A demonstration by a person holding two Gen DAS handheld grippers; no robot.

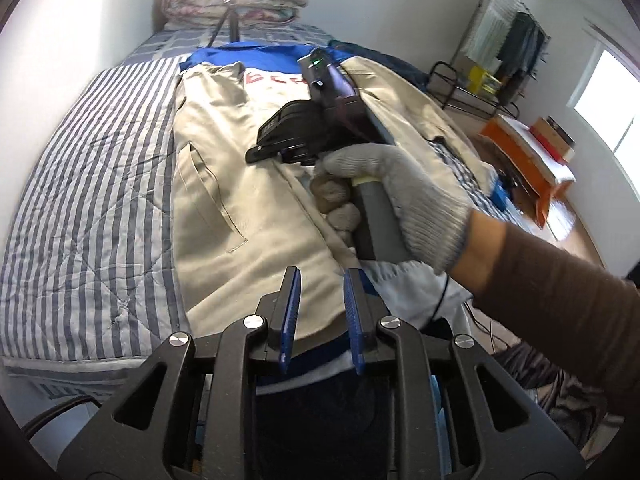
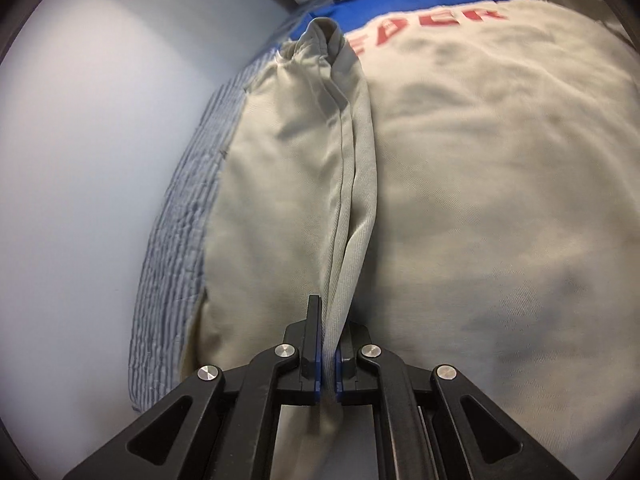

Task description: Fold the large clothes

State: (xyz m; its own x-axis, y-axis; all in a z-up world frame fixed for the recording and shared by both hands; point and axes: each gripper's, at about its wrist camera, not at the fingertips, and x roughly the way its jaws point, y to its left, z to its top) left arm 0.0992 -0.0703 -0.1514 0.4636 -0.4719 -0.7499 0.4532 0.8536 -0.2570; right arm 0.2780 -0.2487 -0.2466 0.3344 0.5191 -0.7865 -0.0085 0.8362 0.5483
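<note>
One beige-and-blue cotton jacket (image 2: 480,200) lying on striped bed (image 1: 92,184); my right gripper (image 2: 328,344) is pinching its fold, left gripper (image 1: 320,300) jaws hanging wide.

A striped quilt (image 1: 92,184) covers the bed, with folded bedding (image 1: 236,0) piled at its far end behind a tripod (image 1: 230,24). An orange box (image 1: 528,160) and a wire rack (image 1: 452,84) stand beside the bed.
</note>
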